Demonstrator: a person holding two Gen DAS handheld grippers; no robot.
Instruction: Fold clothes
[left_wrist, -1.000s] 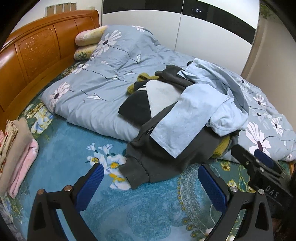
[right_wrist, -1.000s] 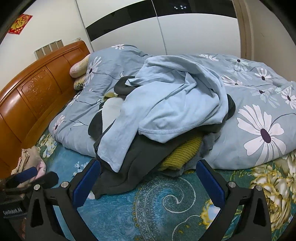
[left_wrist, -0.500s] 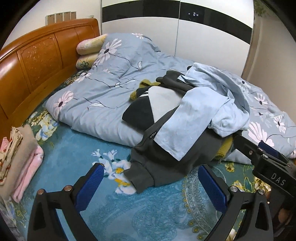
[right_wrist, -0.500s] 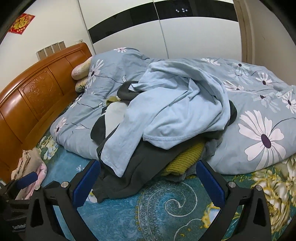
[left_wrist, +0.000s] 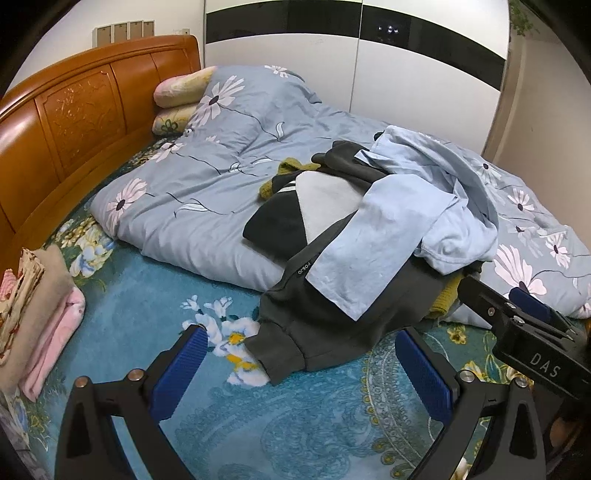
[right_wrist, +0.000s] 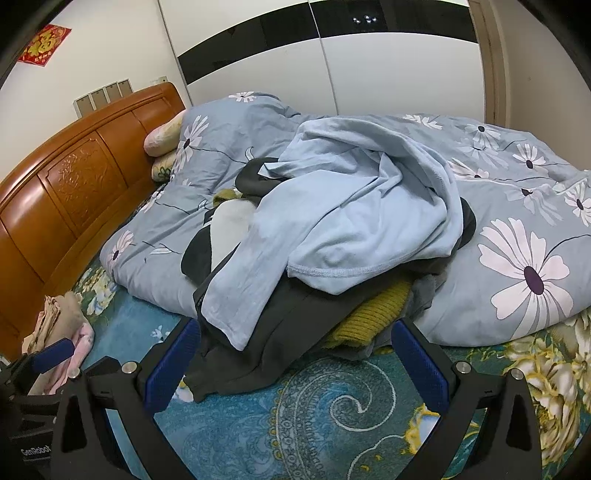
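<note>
Claws, both: left claw (left_wrist: 299, 363) and right claw (right_wrist: 295, 363) spread wide, nothing between the pads. We hold them low over the teal sheet (left_wrist: 155, 295), short of the load.

Pile (left_wrist: 369, 236): dead ahead of both claws, heaped half on the sheet, half on the quilt (left_wrist: 207, 192). Top item, blue shirt (right_wrist: 354, 221); its sleeve hangs down toward us. Under it, dark sweatshirt (left_wrist: 332, 321), long axis running from near-left to far-right; its cuff lies just ahead of our left claw, between the tips. Right claw sits nearer the shirt's sleeve end and a mustard knit (right_wrist: 373, 317).

Judgement: the shirt comes off first, right claw best placed.

View notes: the left view shows the cuff in full and a folded stack (left_wrist: 40, 302) far left; the right view shows the shirt's hem and the knit plainly.
</note>
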